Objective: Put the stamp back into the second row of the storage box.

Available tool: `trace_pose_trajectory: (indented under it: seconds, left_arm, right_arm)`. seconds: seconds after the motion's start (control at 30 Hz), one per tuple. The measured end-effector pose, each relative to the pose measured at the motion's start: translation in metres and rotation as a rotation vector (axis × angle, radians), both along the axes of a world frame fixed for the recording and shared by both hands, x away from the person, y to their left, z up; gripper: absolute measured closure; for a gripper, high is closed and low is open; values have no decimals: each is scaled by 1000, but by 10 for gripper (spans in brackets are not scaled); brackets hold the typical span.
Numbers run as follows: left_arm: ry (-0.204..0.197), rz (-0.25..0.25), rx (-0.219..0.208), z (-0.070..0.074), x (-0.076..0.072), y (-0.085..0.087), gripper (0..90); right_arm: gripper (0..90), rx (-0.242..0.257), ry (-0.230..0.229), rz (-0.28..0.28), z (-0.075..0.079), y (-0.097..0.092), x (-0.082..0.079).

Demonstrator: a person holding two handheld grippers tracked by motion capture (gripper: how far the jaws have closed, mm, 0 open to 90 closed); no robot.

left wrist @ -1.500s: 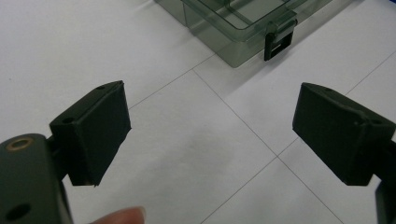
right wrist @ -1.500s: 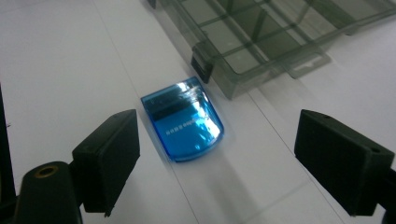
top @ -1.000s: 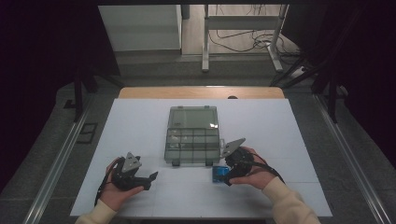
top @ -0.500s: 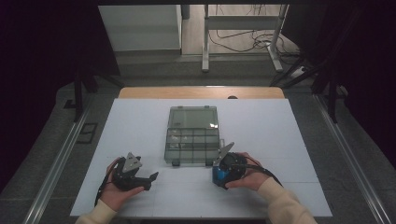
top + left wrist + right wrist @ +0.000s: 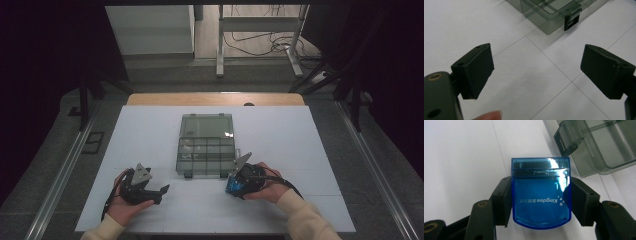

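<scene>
So there's a white table [image 5: 165, 130] with faint grid lines on it, and in the middle sits a clear smoky-grey organiser box [image 5: 205, 145], lid flipped open toward the far side, compartments facing up, dark latches on the near edge. Left tool [image 5: 161, 192] rests on the table near the front left corner, well apart from the box. In the left gripper view its jaws are spread wide with nothing but bare table between them, so it's released. Right tool [image 5: 233, 184] sits just beside the box's near right corner. Its jaws have just been closing, and in the right gripper view they're clamped on both sides of a small blue translucent case [image 5: 540, 196] with white "Kingdee" lettering. The case looks to be down at table level, just off the box's latch [image 5: 564, 141].
</scene>
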State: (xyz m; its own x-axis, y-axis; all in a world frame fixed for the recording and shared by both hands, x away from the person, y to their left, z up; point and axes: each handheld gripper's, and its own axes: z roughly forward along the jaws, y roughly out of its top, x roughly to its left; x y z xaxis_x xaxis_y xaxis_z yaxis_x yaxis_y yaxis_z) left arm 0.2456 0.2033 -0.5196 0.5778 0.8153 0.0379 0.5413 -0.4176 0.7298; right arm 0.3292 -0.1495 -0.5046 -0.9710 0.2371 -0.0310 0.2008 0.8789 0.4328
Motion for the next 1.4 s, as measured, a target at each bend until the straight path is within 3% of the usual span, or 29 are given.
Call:
trace_pose_trajectory:
  seconds: [0.17, 0.47, 0.8, 1.13, 1.4]
  left_arm:
    - [0, 2, 1, 0, 0, 1, 118]
    - [-2, -1, 3, 0, 0, 0, 119]
    - [-11, 5, -5, 1, 0, 1, 122]
    - [-3, 4, -2, 1, 0, 0, 121]
    - [0, 4, -8, 0, 1, 1, 119]
  right_arm:
    - [410, 37, -3, -1, 13, -3, -1]
    - [410, 111, -52, -7, 47, -5, 2]
    - [410, 157, -94, -1, 69, 9, 15]
    - [410, 180, -84, -5, 73, 25, 34]
    - [409, 169, -66, 20, 71, 43, 51]
